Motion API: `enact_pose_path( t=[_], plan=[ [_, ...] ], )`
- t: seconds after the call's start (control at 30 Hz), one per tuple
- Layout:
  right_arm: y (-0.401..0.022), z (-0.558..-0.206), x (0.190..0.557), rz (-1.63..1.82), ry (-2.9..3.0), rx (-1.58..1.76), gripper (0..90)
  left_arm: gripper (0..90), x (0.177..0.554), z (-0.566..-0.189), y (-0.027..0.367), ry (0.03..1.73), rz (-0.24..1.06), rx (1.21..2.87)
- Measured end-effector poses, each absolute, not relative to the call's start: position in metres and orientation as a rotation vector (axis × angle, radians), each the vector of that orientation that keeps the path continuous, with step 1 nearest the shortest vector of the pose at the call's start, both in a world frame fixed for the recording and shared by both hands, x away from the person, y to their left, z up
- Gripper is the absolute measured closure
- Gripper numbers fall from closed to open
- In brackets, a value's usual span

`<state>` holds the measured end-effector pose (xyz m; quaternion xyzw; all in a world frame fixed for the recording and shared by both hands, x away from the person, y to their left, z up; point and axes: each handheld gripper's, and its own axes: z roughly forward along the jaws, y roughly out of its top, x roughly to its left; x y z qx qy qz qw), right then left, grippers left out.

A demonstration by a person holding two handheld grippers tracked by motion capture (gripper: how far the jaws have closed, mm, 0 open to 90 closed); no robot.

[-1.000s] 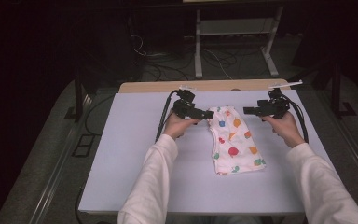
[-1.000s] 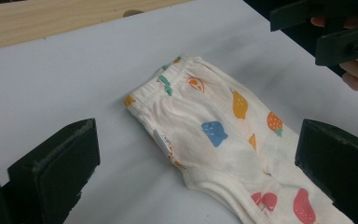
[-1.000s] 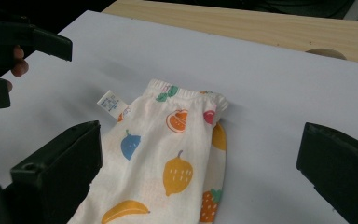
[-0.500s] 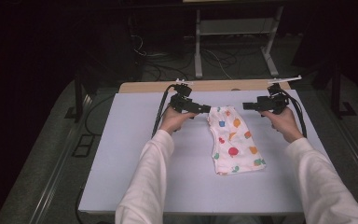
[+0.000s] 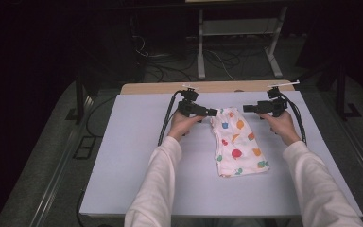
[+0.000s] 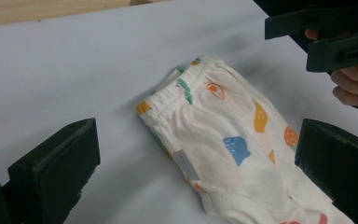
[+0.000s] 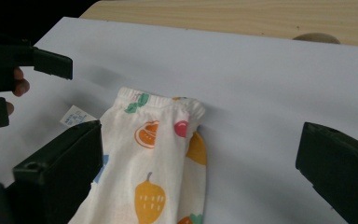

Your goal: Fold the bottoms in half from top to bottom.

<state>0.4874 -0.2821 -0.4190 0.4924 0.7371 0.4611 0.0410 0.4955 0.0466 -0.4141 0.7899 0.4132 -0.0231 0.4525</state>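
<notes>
1. A folded pair of fruit-print shorts point(image 5: 236, 142) lies flat on the white table cover point(image 5: 132, 156), its long axis running from the waistband at the far end, level with both claws, back toward the person.
2. Left gripper point(image 5: 212, 112): jaws spread wide and empty, tips just beside the waistband's left corner; it has edged closer over the past second.
3. Right gripper point(image 5: 246, 108): also open, just off the right corner, pointing inward, hand point(image 5: 279, 124) low, forearm angled in.
</notes>
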Motion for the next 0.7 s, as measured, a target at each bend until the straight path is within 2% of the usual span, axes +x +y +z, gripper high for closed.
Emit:
enact_pose_path(
  t=[0.37,0.63,0.7],
  plan=[
    [-0.285,-0.428,0.490,1.434,2.258,1.542,12.8,0.9,0.502,-0.436,0.040,1.055,-0.141,1.951],
    [-0.278,-0.432,0.491,1.442,2.269,1.564,19.4,17.0,0.501,-0.441,0.035,1.042,-0.135,1.968],
    [-0.277,-0.435,0.491,1.448,2.274,1.575,21.5,23.5,0.502,-0.442,0.035,1.051,-0.134,1.965]
  ],
)
